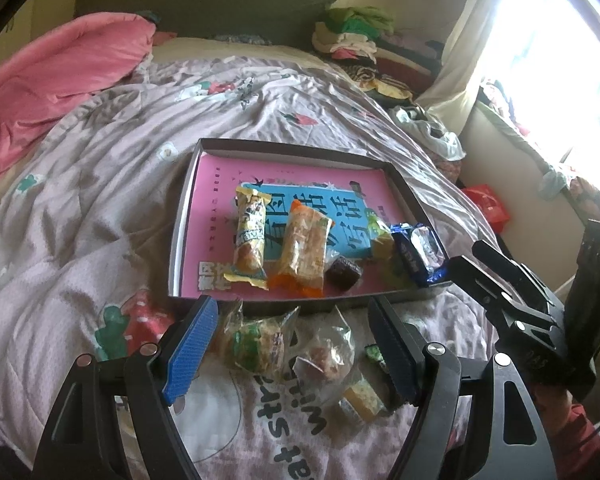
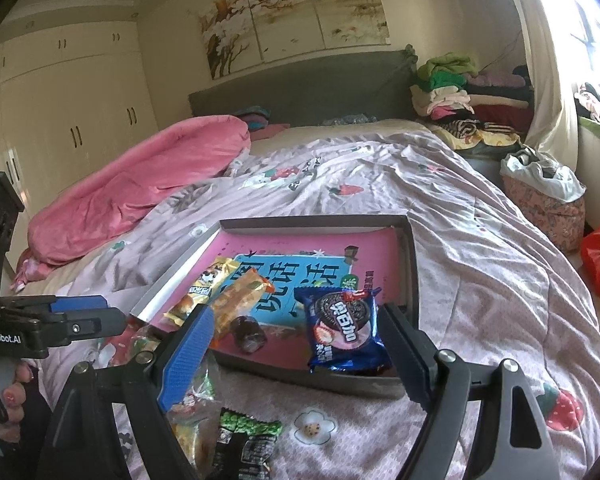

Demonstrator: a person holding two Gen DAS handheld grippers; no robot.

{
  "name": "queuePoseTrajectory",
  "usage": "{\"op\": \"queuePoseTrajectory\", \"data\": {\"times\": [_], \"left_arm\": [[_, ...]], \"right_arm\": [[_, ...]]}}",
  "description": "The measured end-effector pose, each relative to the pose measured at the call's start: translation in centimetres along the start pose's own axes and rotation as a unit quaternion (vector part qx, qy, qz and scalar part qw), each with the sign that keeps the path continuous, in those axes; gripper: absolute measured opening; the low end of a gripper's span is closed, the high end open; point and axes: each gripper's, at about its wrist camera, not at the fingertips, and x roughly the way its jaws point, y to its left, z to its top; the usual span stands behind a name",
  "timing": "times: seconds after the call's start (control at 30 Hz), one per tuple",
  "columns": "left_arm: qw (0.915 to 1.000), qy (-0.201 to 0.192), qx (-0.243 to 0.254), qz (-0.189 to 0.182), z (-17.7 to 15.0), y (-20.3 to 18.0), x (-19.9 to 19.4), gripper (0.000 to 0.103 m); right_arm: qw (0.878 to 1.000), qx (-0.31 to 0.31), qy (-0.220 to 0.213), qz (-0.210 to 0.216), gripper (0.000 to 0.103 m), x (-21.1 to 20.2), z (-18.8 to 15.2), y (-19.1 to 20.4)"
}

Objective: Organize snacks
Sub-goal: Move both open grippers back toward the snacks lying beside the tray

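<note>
A shallow grey box point(image 1: 188, 200) lined with a pink book lies on the bed; it also shows in the right wrist view point(image 2: 410, 272). In it lie a yellow cake pack point(image 1: 250, 236), an orange pack point(image 1: 304, 254), a dark brown sweet point(image 1: 343, 273) and a blue Oreo pack point(image 1: 420, 254), also in the right wrist view point(image 2: 342, 324). My left gripper point(image 1: 294, 346) is open above loose snacks on the quilt: a green-labelled cake point(image 1: 252, 344), a clear-wrapped pastry point(image 1: 326, 356), a yellow pack point(image 1: 360, 402). My right gripper point(image 2: 296, 350) is open, the Oreo pack between its fingers.
A black-and-green pack point(image 2: 246, 440) lies on the quilt below the right gripper. A pink duvet point(image 2: 136, 192) lies at the far left of the bed. Folded clothes point(image 2: 452, 92) are stacked by the headboard. Bags point(image 2: 548, 196) stand on the floor to the right.
</note>
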Motion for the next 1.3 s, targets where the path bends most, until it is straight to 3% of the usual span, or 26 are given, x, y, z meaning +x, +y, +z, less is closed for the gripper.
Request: {"op": "queuePoseTrajectory", "data": {"times": [0.77,1.3], "left_arm": [[0.9988,0.043,0.02,-0.013,-2.9,-1.5,0.8,0.079],[0.997,0.075,0.019,-0.008,-4.1,-1.8,1.8,0.079]], "right_arm": [[0.996,-0.004,0.09,-0.005,0.083,0.1,-3.0,1.2],[0.984,-0.053,0.172,-0.007,0.083,1.9,-6.3,3.3]]}}
